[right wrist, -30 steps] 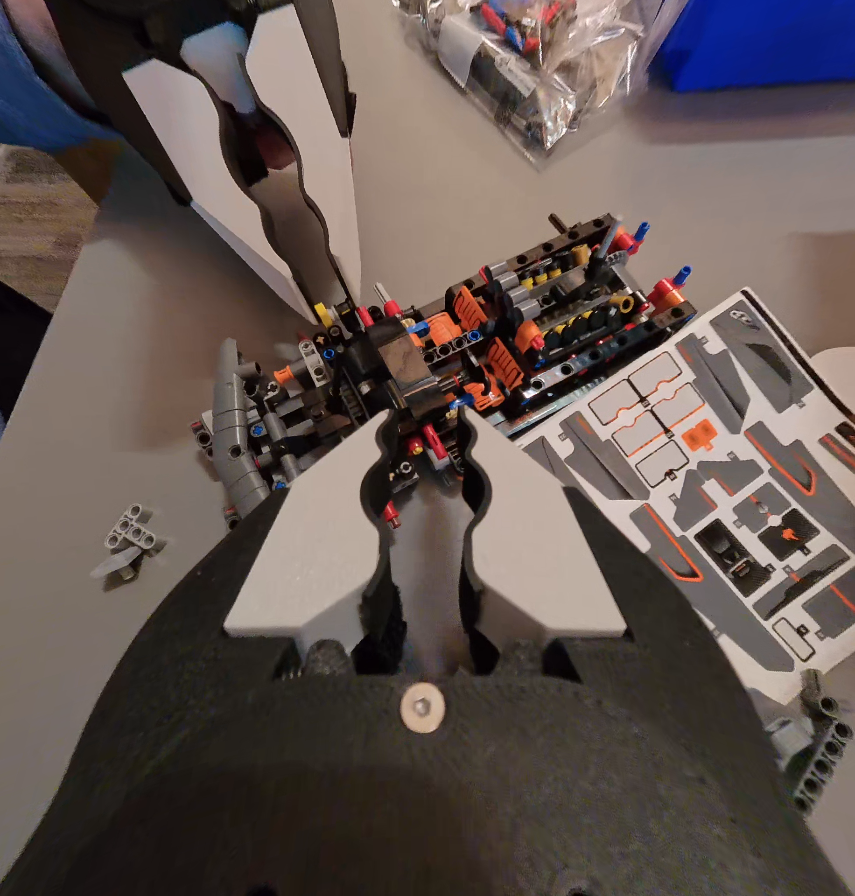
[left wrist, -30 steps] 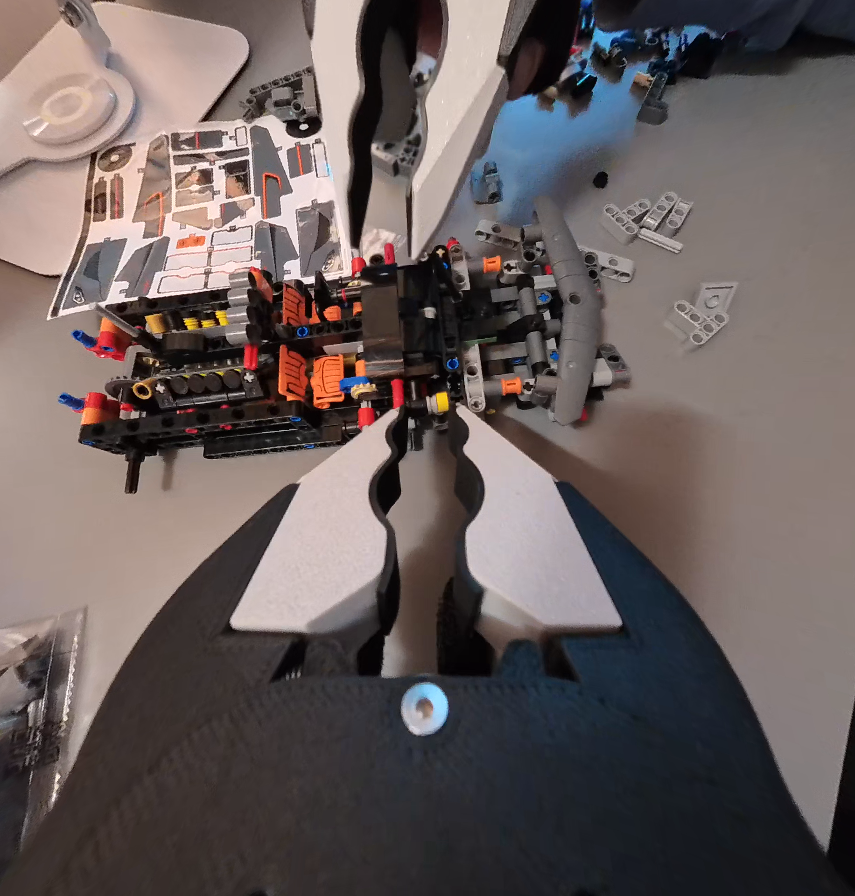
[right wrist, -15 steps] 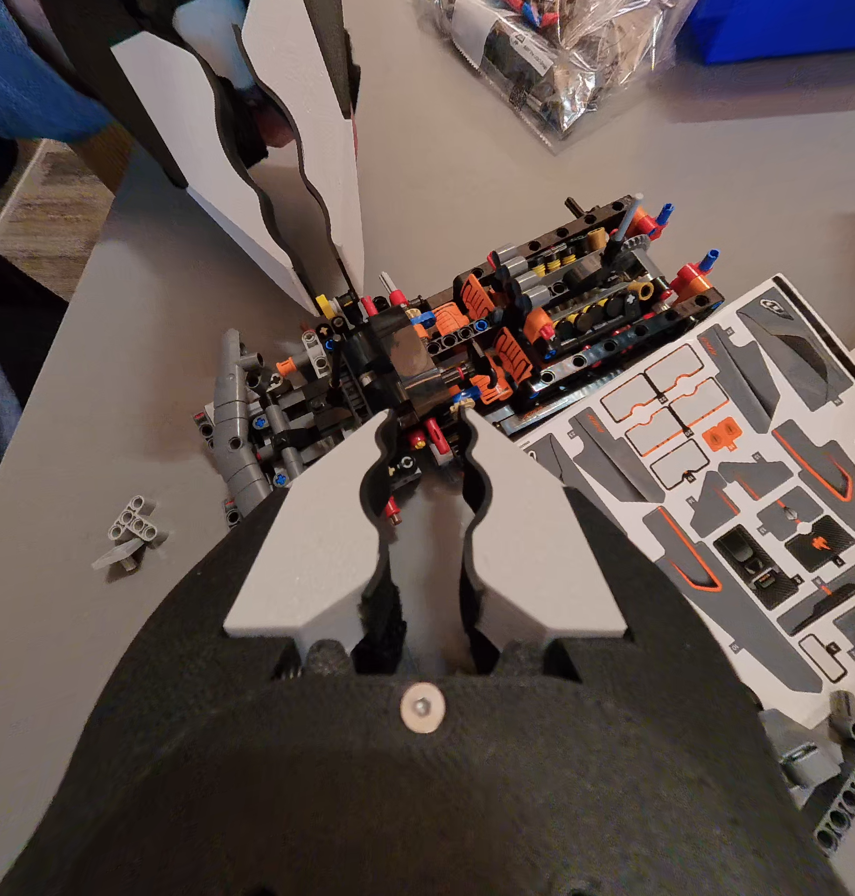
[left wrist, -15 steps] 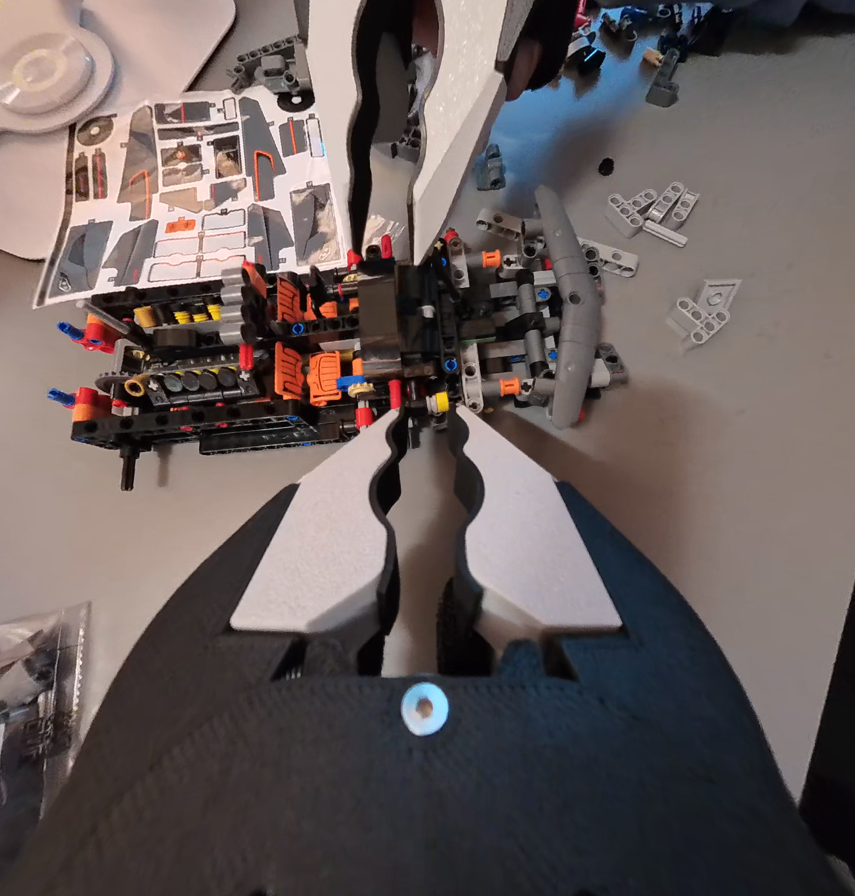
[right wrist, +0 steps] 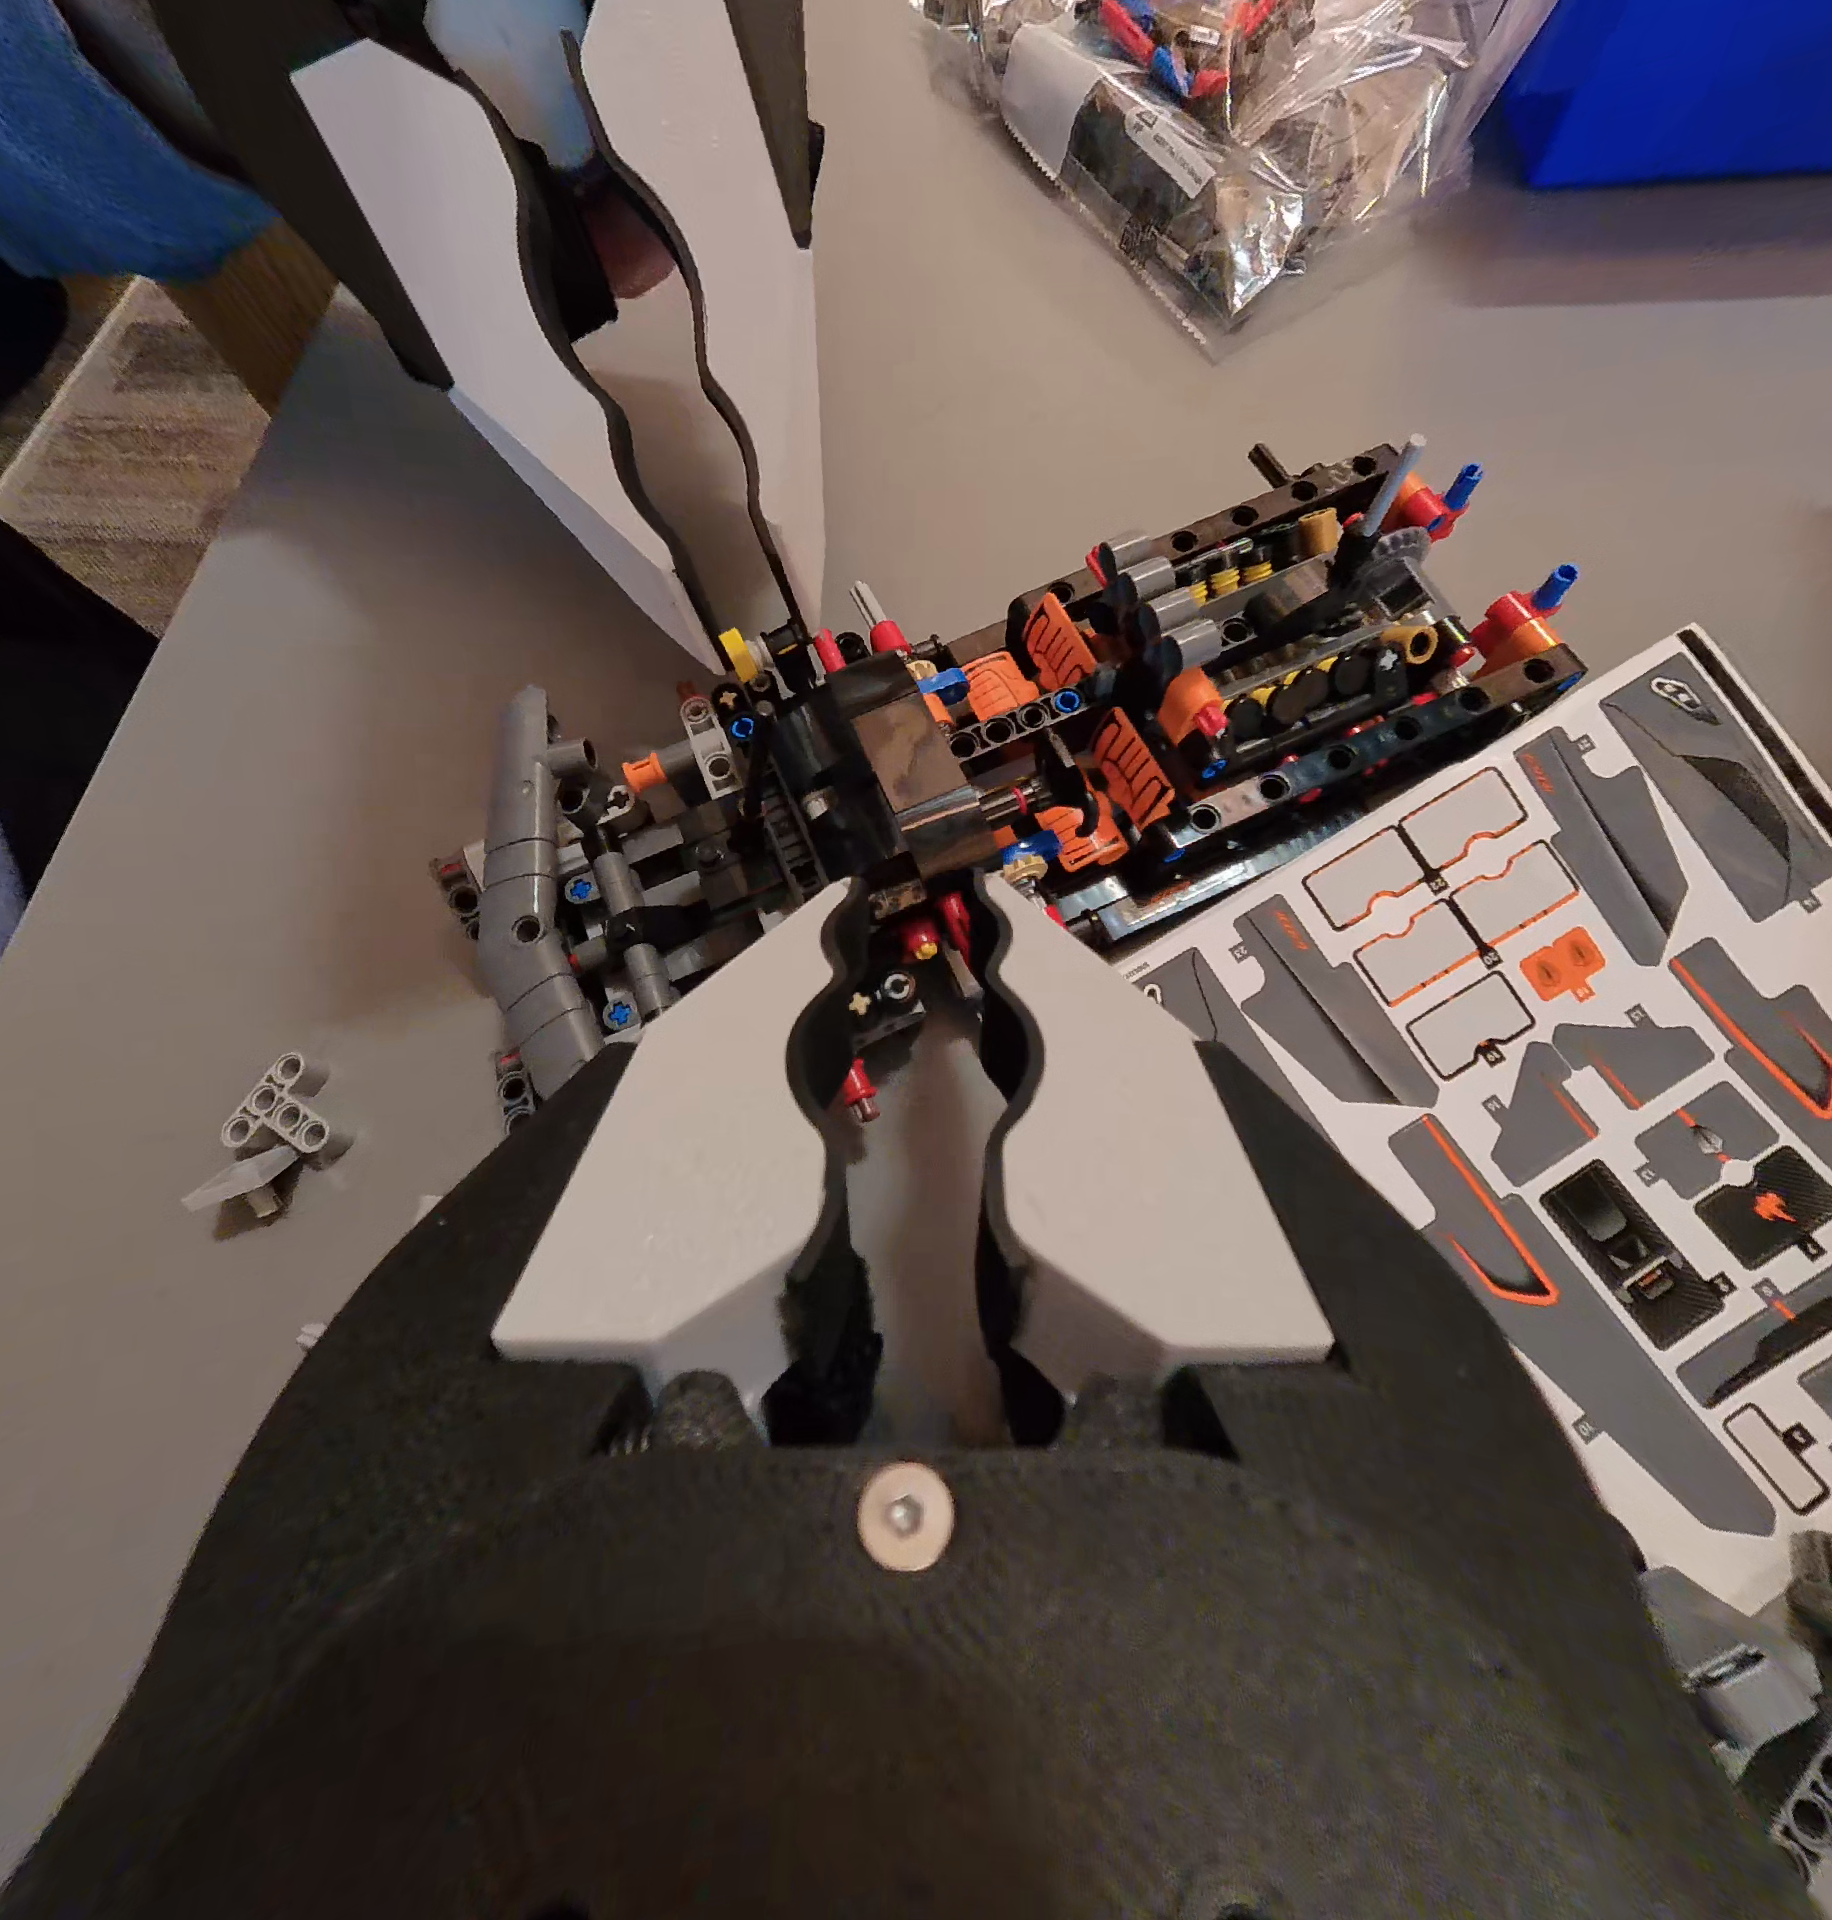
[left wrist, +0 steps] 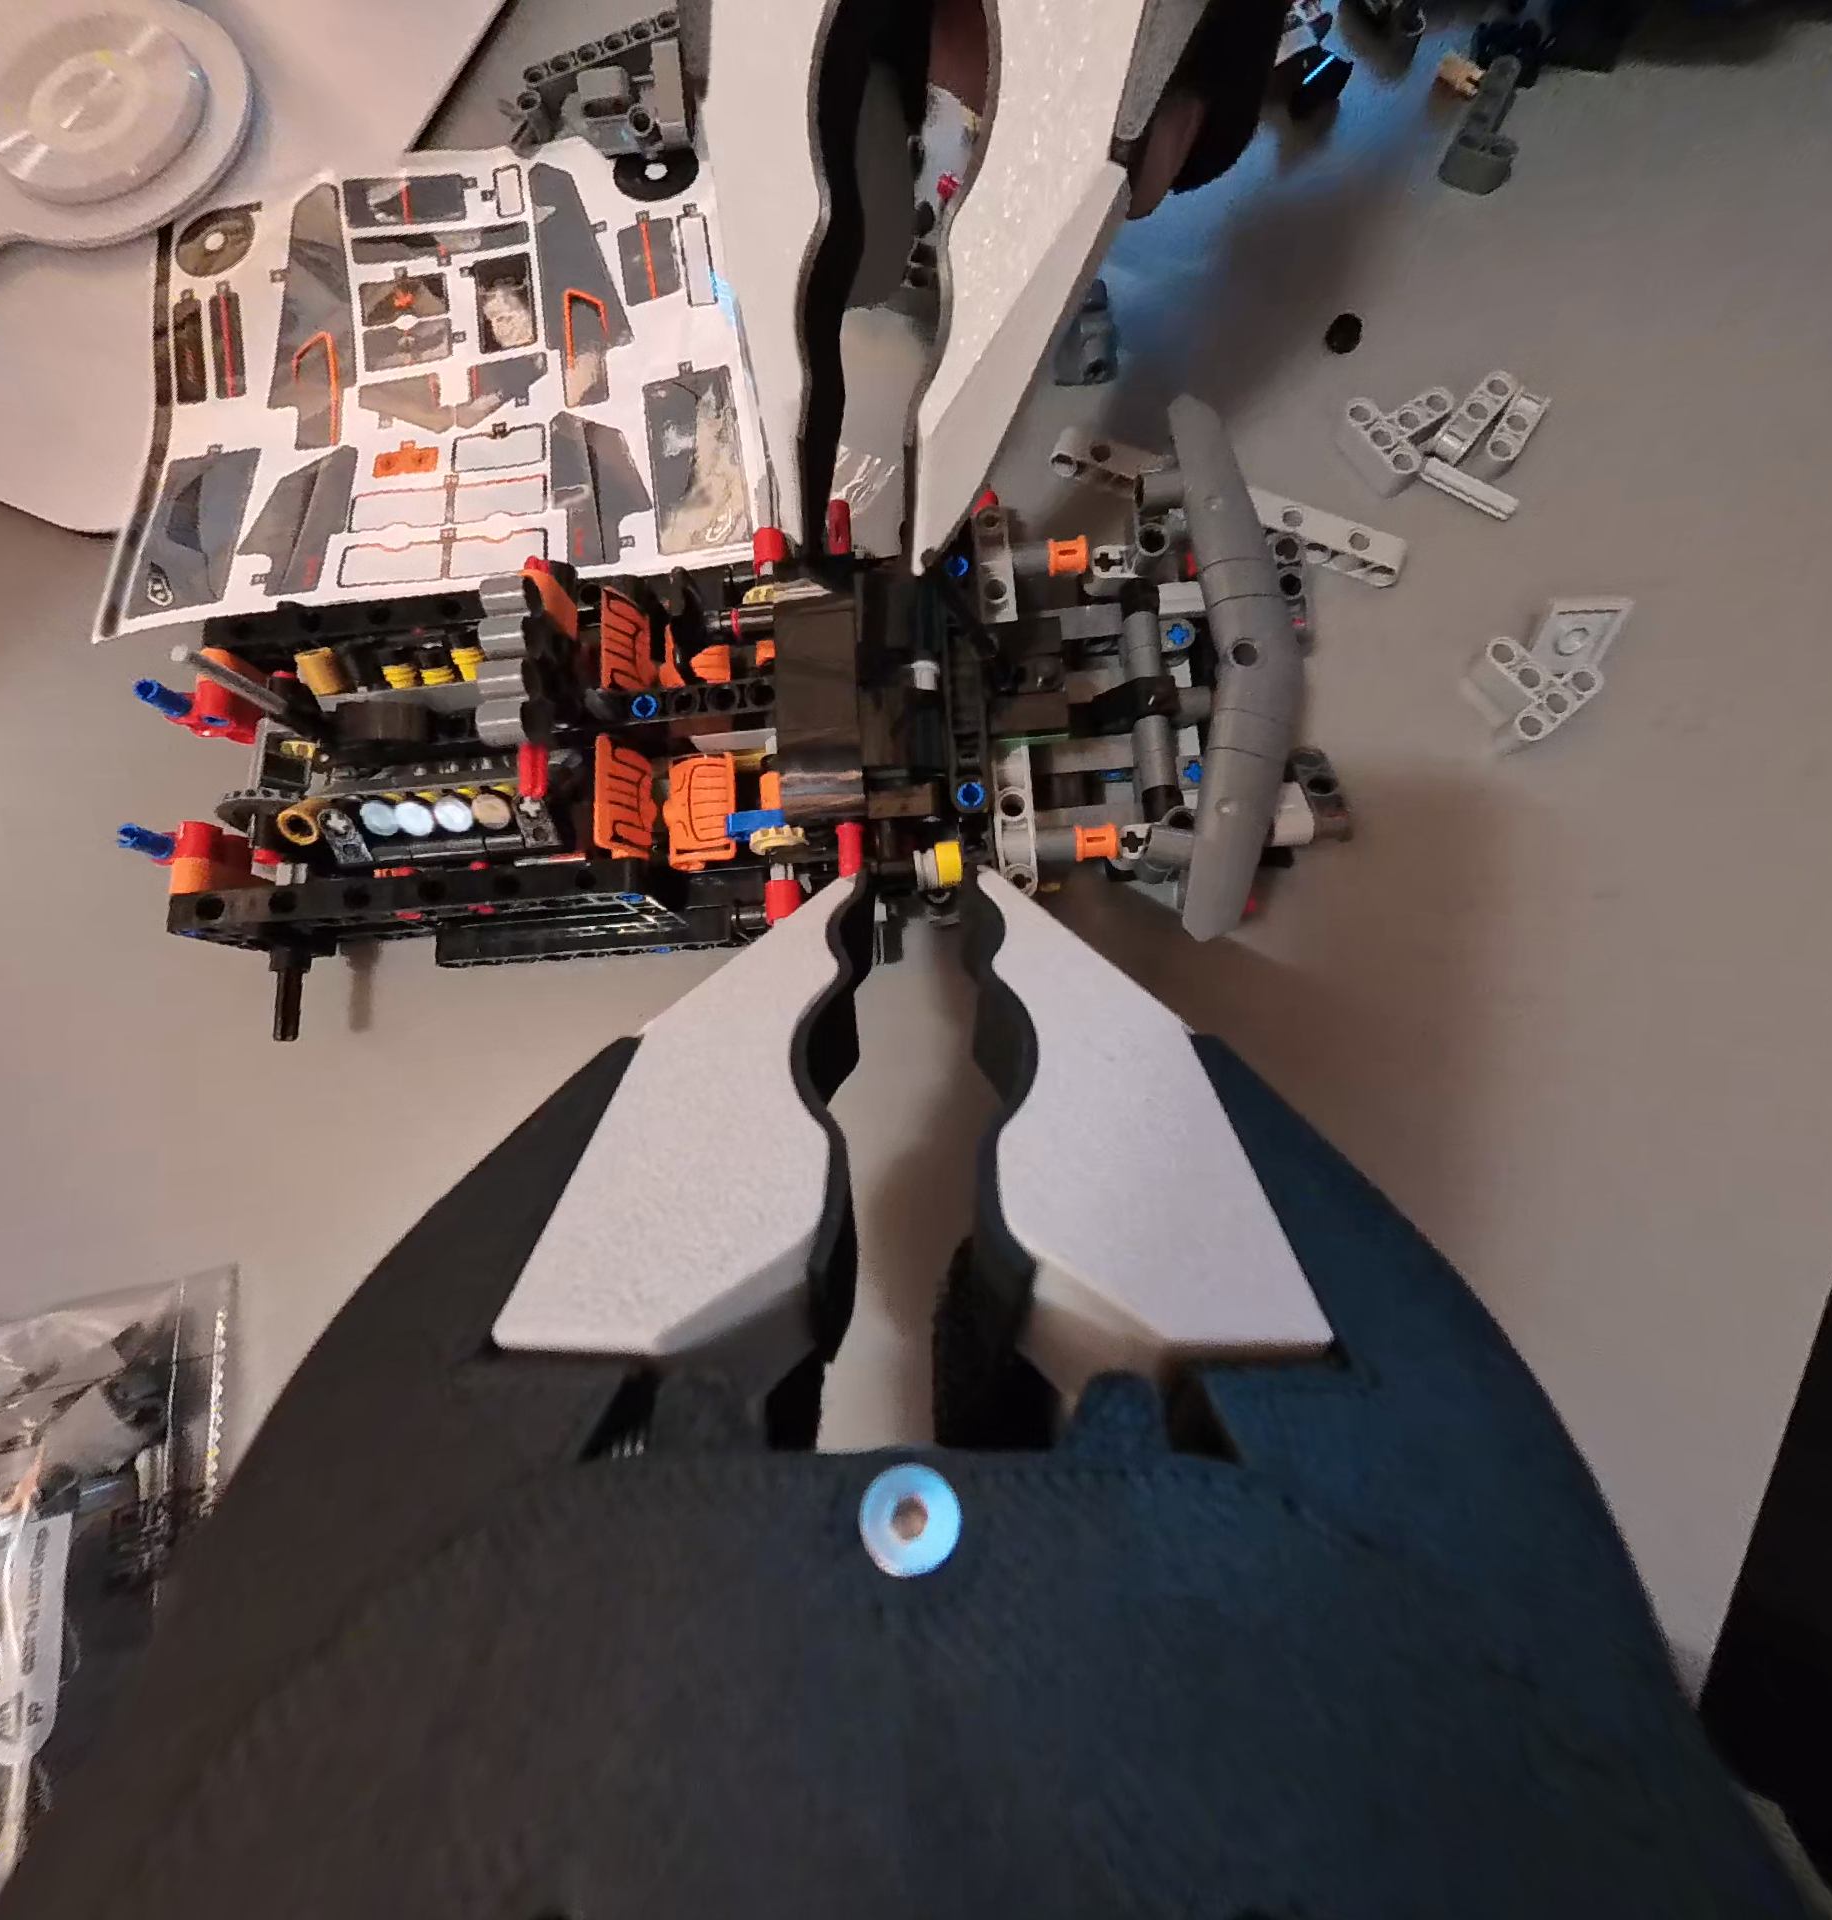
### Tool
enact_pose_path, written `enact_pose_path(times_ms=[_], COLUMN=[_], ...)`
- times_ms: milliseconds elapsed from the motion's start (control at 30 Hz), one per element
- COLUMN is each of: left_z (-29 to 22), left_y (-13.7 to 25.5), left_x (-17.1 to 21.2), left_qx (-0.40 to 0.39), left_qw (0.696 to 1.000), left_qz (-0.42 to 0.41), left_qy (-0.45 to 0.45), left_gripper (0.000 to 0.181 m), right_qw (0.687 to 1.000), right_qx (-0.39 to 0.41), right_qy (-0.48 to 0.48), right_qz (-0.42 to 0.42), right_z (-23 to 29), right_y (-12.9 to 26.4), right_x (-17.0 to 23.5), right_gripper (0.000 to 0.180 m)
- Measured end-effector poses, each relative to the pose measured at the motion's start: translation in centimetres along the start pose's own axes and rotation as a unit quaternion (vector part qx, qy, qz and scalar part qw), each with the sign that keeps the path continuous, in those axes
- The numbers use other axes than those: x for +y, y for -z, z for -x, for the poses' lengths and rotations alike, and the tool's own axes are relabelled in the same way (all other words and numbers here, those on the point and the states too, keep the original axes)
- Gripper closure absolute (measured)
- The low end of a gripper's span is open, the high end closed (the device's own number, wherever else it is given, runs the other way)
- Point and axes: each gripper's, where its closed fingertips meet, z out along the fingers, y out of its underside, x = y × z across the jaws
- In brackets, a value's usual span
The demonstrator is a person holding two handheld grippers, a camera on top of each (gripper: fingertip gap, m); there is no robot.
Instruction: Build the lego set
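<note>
A half-built lego car chassis [left wrist: 683, 727] in black, orange and grey lies on the grey table, its curved grey bumper [left wrist: 1234, 665] at one end. It also shows in the right wrist view [right wrist: 1099, 748]. My left gripper [left wrist: 917, 883] clamps its near side by a yellow bush. My right gripper [right wrist: 917, 883] clamps the opposite side, with a black piece and a red pin [right wrist: 881, 997] between its fingers. Each gripper shows across the chassis in the other's view: the right one [left wrist: 870, 551] and the left one [right wrist: 761, 649].
A sticker sheet [left wrist: 424, 416] lies against the chassis. Loose grey beams [left wrist: 1442, 436] and a small grey cluster [right wrist: 278, 1122] lie near the bumper. Bags of parts [right wrist: 1203, 145], a blue box [right wrist: 1701, 83] and a white stand base [left wrist: 91, 135] sit around. The table edge [right wrist: 216, 436] is close. About 7 cm separates my left fingertips from my right.
Both views have shifted slightly over the table. The chassis has stayed between both pairs of fingertips, and neither gripper's gap has changed.
</note>
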Motion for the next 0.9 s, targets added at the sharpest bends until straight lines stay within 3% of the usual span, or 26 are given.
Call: enact_pose_path(times_ms=[900], left_z=[0.00], left_y=[-0.52], left_x=[-0.63], left_qx=[0.019], left_qw=[0.998], left_qz=[-0.059], left_qy=[0.022], left_gripper=[0.165], right_qw=[1.000], right_qx=[-0.007], right_qy=[0.013], right_qz=[-0.016], right_z=[-0.08], right_y=[-0.18], right_x=[-0.14], right_gripper=[0.166])
